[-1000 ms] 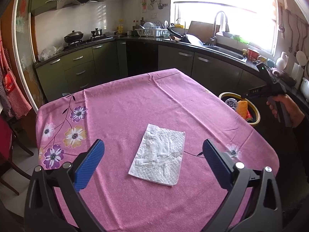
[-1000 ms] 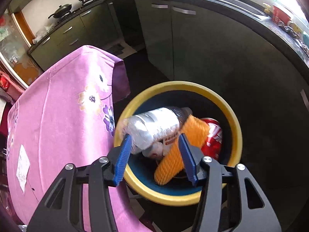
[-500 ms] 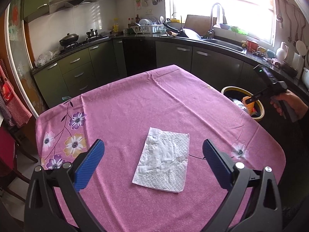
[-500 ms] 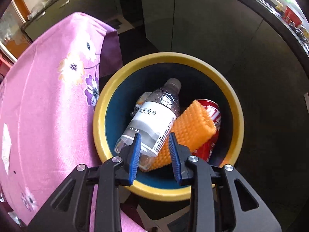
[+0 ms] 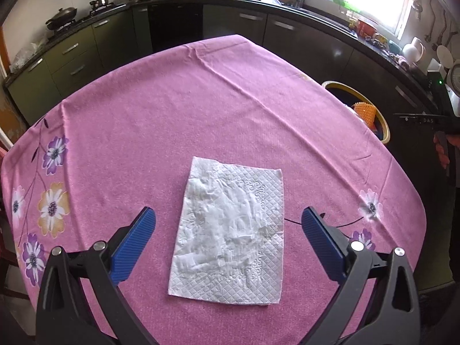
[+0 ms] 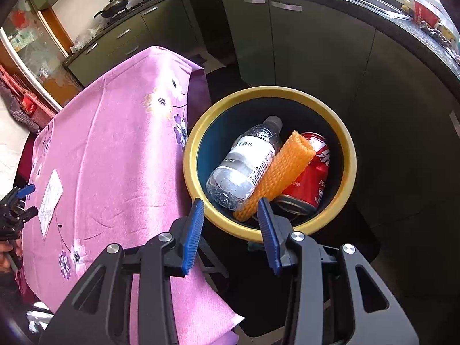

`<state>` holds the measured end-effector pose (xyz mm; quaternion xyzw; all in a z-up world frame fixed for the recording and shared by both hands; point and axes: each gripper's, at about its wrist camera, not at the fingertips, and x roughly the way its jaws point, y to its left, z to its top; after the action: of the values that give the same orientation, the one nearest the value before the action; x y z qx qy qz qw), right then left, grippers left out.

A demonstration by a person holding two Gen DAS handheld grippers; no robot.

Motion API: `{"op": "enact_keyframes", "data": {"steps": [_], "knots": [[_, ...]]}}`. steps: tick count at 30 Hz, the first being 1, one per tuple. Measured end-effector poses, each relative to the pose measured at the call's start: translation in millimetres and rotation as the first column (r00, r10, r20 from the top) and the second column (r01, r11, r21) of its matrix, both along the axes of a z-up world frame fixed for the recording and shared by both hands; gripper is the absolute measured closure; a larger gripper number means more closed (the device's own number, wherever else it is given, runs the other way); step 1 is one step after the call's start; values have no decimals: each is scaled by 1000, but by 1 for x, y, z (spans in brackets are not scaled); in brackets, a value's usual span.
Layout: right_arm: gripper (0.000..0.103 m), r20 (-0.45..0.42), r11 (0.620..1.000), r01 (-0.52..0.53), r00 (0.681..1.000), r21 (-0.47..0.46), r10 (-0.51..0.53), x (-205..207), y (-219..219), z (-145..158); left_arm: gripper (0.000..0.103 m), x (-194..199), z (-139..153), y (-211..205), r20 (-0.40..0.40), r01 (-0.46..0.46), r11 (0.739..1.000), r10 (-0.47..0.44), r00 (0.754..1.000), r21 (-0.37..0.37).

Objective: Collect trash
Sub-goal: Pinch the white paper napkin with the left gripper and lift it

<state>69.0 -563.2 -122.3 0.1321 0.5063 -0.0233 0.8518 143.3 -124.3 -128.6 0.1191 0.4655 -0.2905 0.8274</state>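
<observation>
A white paper napkin (image 5: 230,230) lies flat on the pink flowered tablecloth (image 5: 172,115). My left gripper (image 5: 227,241) is wide open above the cloth, its blue fingers either side of the napkin's near half. The yellow-rimmed bin (image 6: 349,172) stands on the floor beside the table and holds a clear plastic bottle (image 6: 247,166), an orange foam net (image 6: 279,172) and a red can (image 6: 313,172). My right gripper (image 6: 231,221) hangs above the bin's near rim, open and empty. The napkin also shows in the right wrist view (image 6: 50,201).
Dark green kitchen cabinets (image 5: 86,49) and a black counter (image 5: 330,17) run behind and right of the table. The bin (image 5: 382,123) sits off the table's right edge. A hand holds the right gripper's body (image 5: 440,120) at the far right. The left gripper (image 6: 17,204) shows at the table's far end.
My right gripper dropped the bottle into the bin and drew back and up from it. My left gripper moved lower and closer over the napkin, still wide open.
</observation>
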Motion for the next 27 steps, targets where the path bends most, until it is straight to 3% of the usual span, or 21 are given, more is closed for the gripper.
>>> {"op": "enact_keyframes", "data": {"steps": [3, 6, 15, 18, 20, 23, 25, 27], "knots": [[64, 2, 1000, -10, 1000, 5, 10, 8, 4, -5, 6, 1, -16, -13, -21, 51, 997, -50, 999, 64], [64, 1, 1000, -24, 1000, 10, 24, 9, 9, -7, 6, 4, -26, -16, -26, 46, 991, -43, 999, 126], [60, -3, 999, -45, 999, 13, 45, 14, 14, -11, 7, -1, -30, -15, -38, 23, 993, -19, 999, 112], [60, 3, 999, -48, 999, 15, 48, 15, 16, -10, 24, -8, -25, -16, -22, 31, 994, -29, 999, 104], [60, 5, 999, -49, 999, 14, 49, 15, 17, -9, 49, -10, -20, -15, -20, 29, 995, -28, 999, 95], [60, 7, 998, -54, 999, 14, 54, 14, 19, -9, 67, -9, -17, -12, -24, 21, 996, -19, 1000, 91], [60, 10, 998, -56, 998, 13, 56, 13, 20, -8, 94, -7, -16, -9, -27, 15, 997, -13, 1000, 80], [60, 13, 998, -57, 998, 10, 57, 11, 20, -7, 98, -10, -13, -5, -37, 17, 999, -16, 999, 45]]}}
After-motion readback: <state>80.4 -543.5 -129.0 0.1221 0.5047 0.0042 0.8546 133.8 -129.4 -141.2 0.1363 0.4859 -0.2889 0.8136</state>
